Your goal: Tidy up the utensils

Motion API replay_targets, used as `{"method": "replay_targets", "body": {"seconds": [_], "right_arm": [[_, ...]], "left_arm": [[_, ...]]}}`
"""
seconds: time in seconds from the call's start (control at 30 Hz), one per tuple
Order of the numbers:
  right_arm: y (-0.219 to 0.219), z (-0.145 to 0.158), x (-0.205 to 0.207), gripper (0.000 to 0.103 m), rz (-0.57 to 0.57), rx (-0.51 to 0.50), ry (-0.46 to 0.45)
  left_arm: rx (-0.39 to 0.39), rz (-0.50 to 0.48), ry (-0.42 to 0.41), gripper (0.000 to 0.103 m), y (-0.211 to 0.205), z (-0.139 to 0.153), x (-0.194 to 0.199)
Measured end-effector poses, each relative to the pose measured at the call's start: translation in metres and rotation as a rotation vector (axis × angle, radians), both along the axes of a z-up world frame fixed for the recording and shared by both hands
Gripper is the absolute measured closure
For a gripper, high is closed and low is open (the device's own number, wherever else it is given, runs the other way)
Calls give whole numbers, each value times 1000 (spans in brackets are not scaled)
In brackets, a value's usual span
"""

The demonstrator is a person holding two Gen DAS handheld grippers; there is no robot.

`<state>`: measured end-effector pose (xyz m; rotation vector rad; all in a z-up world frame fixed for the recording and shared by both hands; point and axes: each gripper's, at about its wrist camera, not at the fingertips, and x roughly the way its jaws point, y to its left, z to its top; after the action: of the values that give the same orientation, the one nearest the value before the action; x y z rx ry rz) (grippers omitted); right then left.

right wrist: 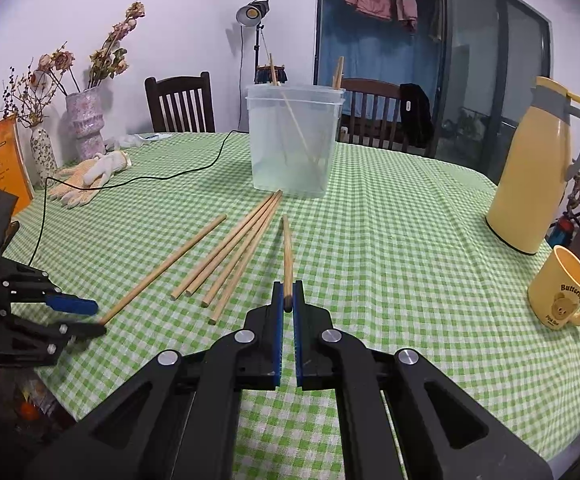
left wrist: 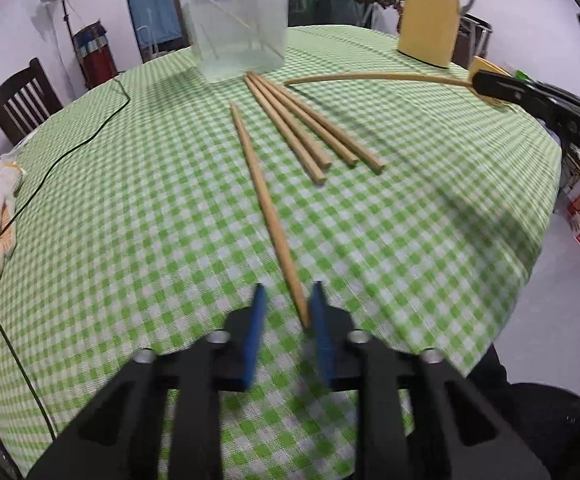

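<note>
Your right tool [right wrist: 287, 300] is clamping one thin wooden chopstick [right wrist: 287, 252] while your left tool [left wrist: 287, 304] is straddling another wooden chopstick [left wrist: 263, 200], pads apart, on the green checked tabletop [left wrist: 129, 220].

Two low wrist views along each claw across the checked table [left wrist: 410, 208], both toward the clear tub [right wrist: 294, 140].

Left gripper [left wrist: 287, 308] lowered over green-checked desk [left wrist: 129, 200], blue fingers [left wrist: 255, 320] apart around near end of single chopstick [left wrist: 263, 200], right pad touching. Four chopsticks [left wrist: 310, 128] grouped beyond, before clear container [left wrist: 237, 20].
</note>
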<state>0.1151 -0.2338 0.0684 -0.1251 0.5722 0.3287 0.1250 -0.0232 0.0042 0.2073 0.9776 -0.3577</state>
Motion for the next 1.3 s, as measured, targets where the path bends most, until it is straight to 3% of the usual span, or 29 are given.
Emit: {"method": "replay_targets", "body": {"seconds": [0.07,0.23,0.63,0.97,1.17,1.3], "right_arm": [[1,0,1,99,0,3,2],[4,0,1,99,7,-3,1],[3,27,-5,99,24,-11,-72],[5,57,-4,99,44,-38,-140],[7,79,12,99,77,-47,-165],[8,99,40,99,127,-28,-138]], "left_arm": [[7,5,-3,99,-2,-3,4],[-9,-13,-5,100,4,4,10],[-80,9,-183,101,30,90,-2],[-116,-22,-243,101,34,136,4],[-129,-37,-264,102,33,166,23],[-132,-88,-273,102,26,191,57]]}}
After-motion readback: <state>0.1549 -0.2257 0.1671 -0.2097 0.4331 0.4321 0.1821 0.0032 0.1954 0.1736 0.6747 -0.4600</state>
